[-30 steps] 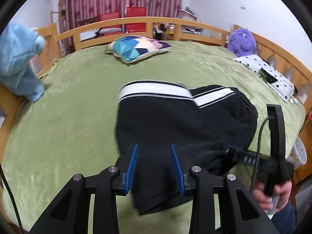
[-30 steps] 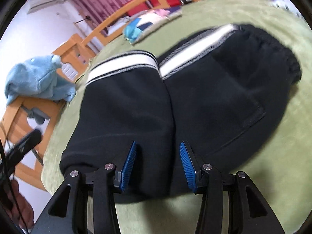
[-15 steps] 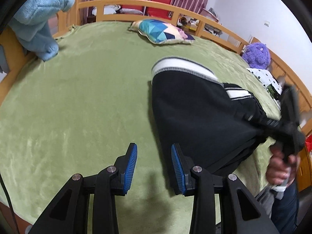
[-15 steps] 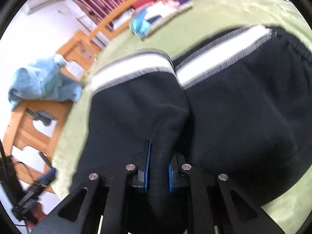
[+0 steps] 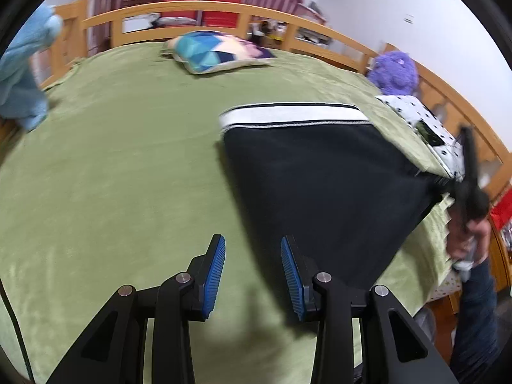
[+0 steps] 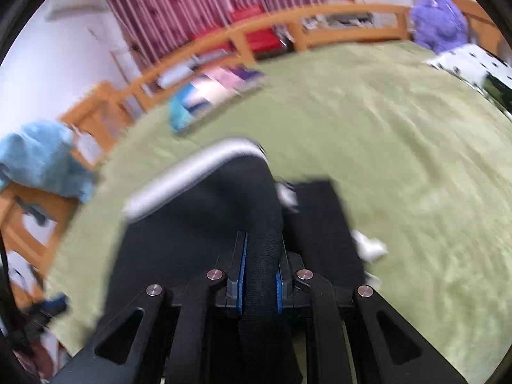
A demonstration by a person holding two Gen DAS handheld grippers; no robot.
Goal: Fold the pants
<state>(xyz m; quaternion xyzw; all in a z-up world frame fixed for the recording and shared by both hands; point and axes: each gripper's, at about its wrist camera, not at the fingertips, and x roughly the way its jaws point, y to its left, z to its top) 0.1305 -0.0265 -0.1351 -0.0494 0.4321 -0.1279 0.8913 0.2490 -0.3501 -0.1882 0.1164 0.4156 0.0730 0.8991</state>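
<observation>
Lifting a bunched fold of the black fleece pants with the white striped band, the right gripper is seen clenched on a thick roll of the cloth, its blue pads pressed against both sides. The pants are spread on the green plush bedspread, towards its right edge, with the white band turned to the far headboard rail and the near corner drawn up and to the right. The left gripper is held released above bare bedspread just beside the left edge of the pants, with nothing between its pads.

A slip is judged the main risk: only a narrow roll is pinched, so a quick pull could free the heavy cloth and let the fold collapse. With the left side unpinned, the whole garment could be dragged towards the right edge of the bed instead of being folded, and the layers could land skewed.

No container is visible in either view.
</observation>
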